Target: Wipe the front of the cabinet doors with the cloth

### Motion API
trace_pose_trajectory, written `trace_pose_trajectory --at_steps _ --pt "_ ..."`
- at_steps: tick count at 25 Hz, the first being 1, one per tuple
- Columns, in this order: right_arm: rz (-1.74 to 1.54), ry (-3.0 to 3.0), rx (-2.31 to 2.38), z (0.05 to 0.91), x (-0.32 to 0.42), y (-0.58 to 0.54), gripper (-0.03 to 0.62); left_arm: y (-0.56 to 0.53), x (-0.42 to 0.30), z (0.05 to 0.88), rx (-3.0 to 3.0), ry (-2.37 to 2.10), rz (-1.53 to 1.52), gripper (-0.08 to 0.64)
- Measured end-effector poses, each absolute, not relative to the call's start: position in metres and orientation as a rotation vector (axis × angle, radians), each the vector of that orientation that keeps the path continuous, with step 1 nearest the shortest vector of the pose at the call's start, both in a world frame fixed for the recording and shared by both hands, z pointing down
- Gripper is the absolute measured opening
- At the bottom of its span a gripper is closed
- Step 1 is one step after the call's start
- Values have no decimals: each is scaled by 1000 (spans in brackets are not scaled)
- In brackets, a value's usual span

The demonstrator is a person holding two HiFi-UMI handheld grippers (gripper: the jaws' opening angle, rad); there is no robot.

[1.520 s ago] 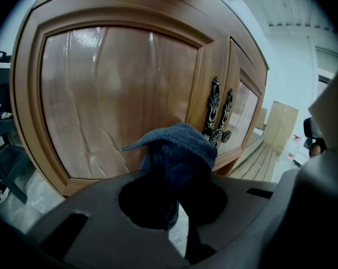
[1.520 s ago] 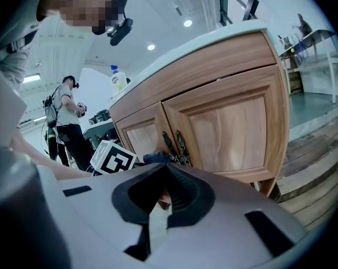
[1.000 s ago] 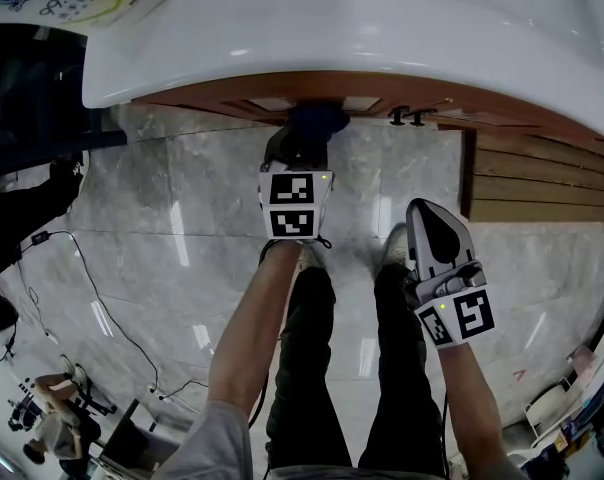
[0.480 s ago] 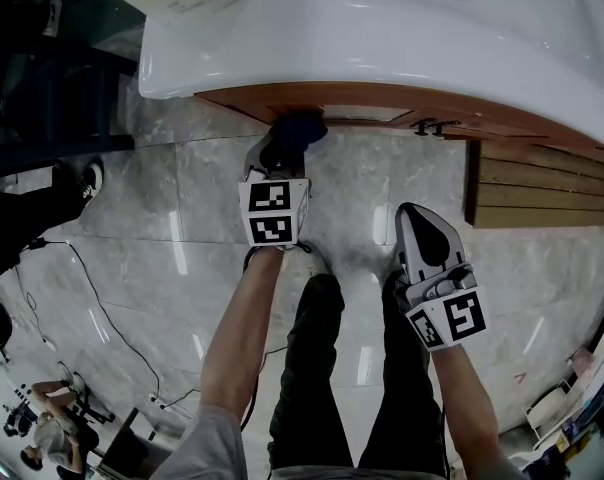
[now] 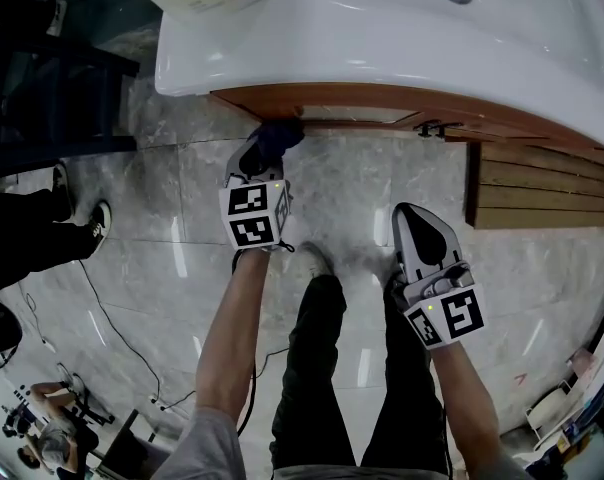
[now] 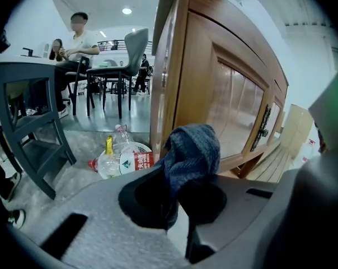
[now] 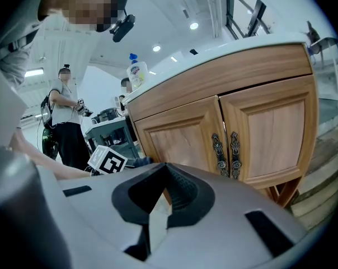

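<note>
My left gripper [image 5: 254,160] is clenched on the cloth [image 6: 191,150], a dark blue, ribbed, knit-looking rag that bunches up out of the jaws in a soft, crumpled lump. In the head view the cloth sits right at the left end of the wooden cabinet door [image 5: 362,113], just under the white counter [image 5: 382,38], though I can't tell whether it actually presses on the wood. My right gripper [image 5: 420,226] hangs well apart from the door, low by my leg, its jaws pressed together on nothing.
</note>
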State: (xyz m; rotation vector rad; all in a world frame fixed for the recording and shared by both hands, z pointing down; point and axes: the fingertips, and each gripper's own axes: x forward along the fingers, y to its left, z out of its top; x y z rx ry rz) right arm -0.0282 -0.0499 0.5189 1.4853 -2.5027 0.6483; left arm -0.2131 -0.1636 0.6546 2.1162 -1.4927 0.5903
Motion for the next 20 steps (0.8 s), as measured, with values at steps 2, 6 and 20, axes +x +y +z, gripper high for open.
trace_pose_trajectory --at_steps 2,6,20 --pt "652 -2506 1479 520 -30 -50 9 -164 -216 655 2111 -1497 592 37" --pt "652 -2516 1460 520 -33 -50 9 -160 -211 655 2130 -1487 600 37" --pt "646 -2567 1383 511 -31 -41 9 -114 -180 593 2284 -1507 559 37"
